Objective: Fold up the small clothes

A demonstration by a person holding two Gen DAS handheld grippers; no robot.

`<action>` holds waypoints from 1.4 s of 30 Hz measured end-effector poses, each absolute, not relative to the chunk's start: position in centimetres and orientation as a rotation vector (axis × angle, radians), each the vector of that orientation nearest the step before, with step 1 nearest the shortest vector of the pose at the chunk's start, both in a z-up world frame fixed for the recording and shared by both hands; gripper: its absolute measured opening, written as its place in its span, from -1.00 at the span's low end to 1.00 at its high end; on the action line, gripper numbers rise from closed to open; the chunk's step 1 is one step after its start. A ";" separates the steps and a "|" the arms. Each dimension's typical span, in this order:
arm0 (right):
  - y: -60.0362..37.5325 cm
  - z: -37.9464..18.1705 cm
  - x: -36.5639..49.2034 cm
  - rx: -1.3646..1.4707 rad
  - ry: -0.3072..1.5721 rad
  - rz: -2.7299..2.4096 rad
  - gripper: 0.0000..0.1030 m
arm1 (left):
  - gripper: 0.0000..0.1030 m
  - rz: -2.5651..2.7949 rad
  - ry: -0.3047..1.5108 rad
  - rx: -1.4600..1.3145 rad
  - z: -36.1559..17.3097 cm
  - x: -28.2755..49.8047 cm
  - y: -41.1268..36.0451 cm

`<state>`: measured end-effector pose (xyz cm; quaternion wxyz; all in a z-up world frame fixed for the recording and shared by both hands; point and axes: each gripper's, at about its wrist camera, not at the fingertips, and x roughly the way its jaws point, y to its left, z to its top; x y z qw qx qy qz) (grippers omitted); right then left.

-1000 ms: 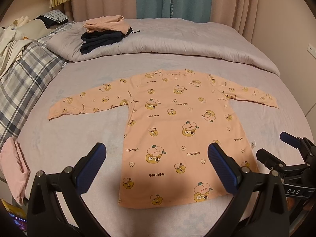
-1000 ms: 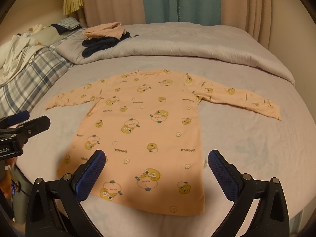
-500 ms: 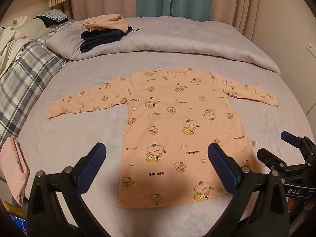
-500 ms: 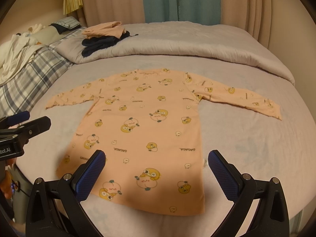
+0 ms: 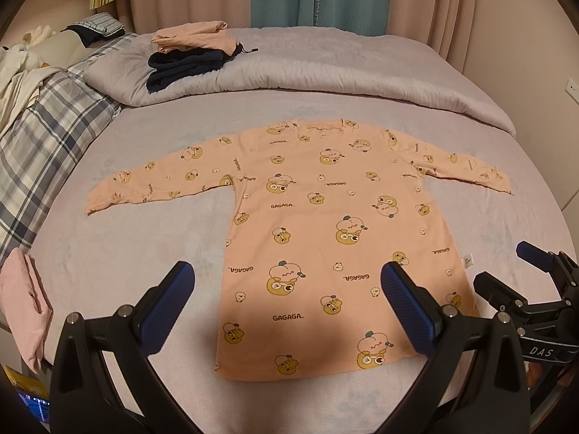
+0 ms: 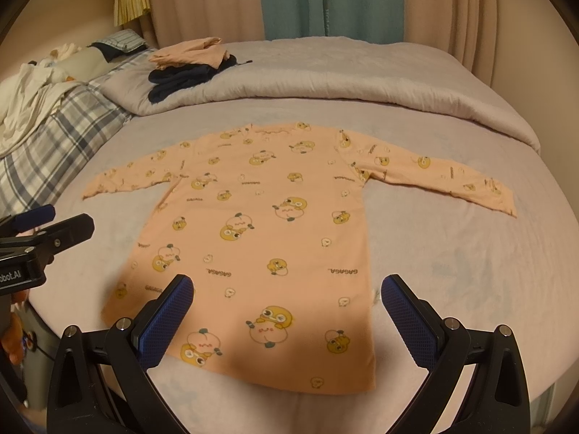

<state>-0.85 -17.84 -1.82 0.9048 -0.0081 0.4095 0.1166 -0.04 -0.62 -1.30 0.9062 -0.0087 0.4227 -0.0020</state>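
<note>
A peach long-sleeved child's shirt [image 5: 325, 224] [image 6: 267, 231] with cartoon prints lies flat on the lilac bed sheet [image 5: 144, 253], both sleeves spread sideways and the hem nearest me. My left gripper [image 5: 286, 307] hovers open over the hem's left part with nothing between its blue pads. My right gripper [image 6: 286, 311] is open and holds nothing above the hem's right part. In the left wrist view the right gripper [image 5: 506, 271] shows at the right edge. The left gripper [image 6: 47, 224] shows at the left edge of the right wrist view.
A folded peach garment on dark navy clothes [image 5: 188, 54] sits on the rolled grey duvet [image 5: 343, 72] at the back. A plaid blanket [image 5: 43, 137] and white cloth lie at the left. A pink cloth [image 5: 25, 307] hangs at the bed's near-left edge.
The shirt lies as it did. Both open grippers have crept slightly, with the view shifting only a little.
</note>
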 end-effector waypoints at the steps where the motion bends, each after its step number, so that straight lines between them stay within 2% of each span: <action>1: -17.9 -1.9 -0.9 -0.016 0.848 0.240 1.00 | 0.99 -0.002 0.876 -0.017 -1.3 0.1 -0.7; 11: -18.8 -2.2 -0.4 0.023 0.857 0.241 1.00 | 0.99 -0.018 0.898 -0.062 -2.1 1.1 -0.4; 17: -21.9 -4.2 1.3 0.302 0.893 0.384 1.00 | 0.99 -0.133 0.991 -0.208 -4.1 2.9 0.4; 21: -26.8 -7.0 2.6 0.601 0.899 0.400 1.00 | 0.99 -0.196 1.055 -0.355 -6.5 4.4 1.1; 25: -32.8 -9.1 3.4 0.812 0.855 0.284 1.00 | 0.99 -0.200 1.108 -0.372 -8.6 5.7 0.3; 36: -46.6 -11.6 9.2 0.979 0.750 -0.062 1.00 | 0.99 -0.299 1.139 -0.537 -11.3 12.3 -1.3; 38: -47.7 -12.2 10.2 1.014 0.731 -0.093 0.94 | 0.99 -0.294 1.124 -0.559 -11.3 13.4 -1.5; 42: -49.5 -13.4 12.4 1.109 0.701 -0.121 0.69 | 0.99 -0.266 1.127 -0.502 -11.3 15.8 -2.2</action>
